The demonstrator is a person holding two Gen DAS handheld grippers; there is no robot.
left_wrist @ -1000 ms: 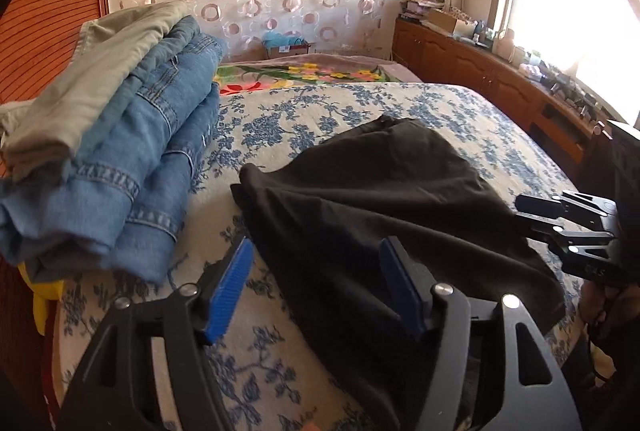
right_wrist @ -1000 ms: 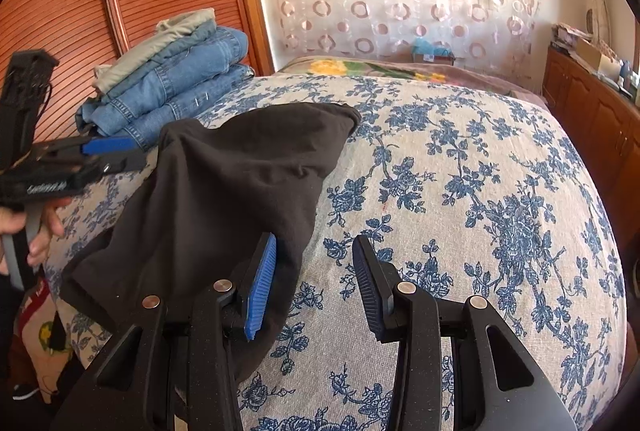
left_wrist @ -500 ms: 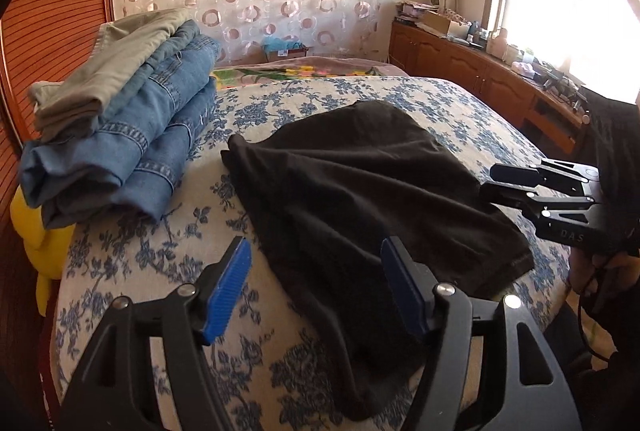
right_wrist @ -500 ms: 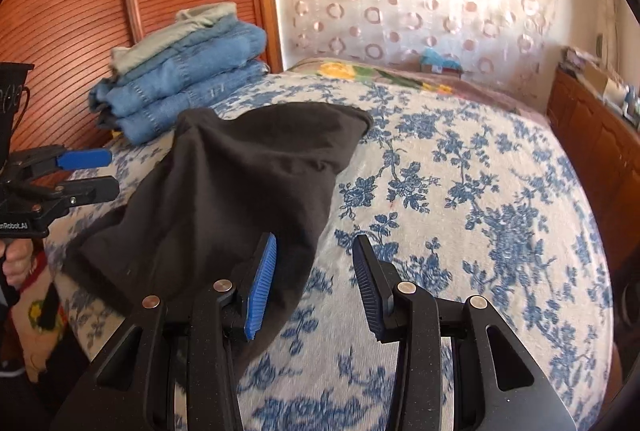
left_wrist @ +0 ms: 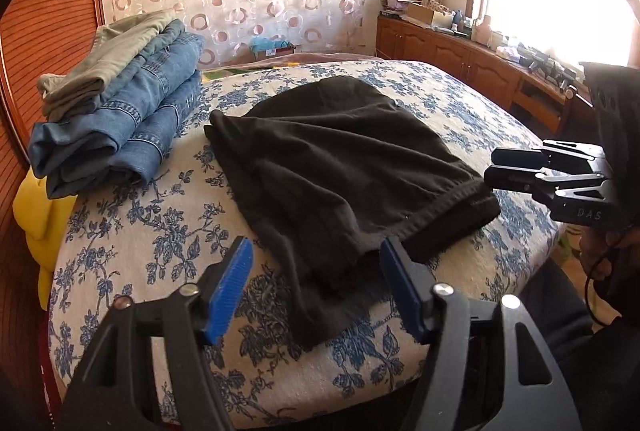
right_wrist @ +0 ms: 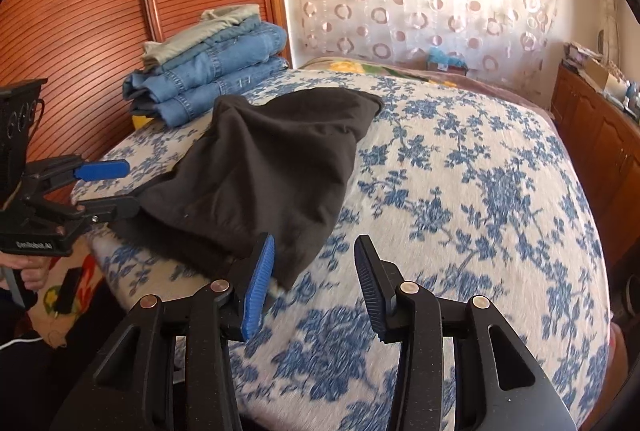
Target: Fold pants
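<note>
The black pants [left_wrist: 336, 167] lie bunched mid-frame on the flowered bed [left_wrist: 136, 231], near end drooping over the edge. Both sets of tongs are apart and empty: left gripper [left_wrist: 316, 287], jaws just closing a bit, and right gripper [right_wrist: 314, 283]. Risk: pinching bedspread, or dragging the pants off. Since earlier, both have backed away, and the jeans stack [left_wrist: 120, 127] looks farther.
</note>
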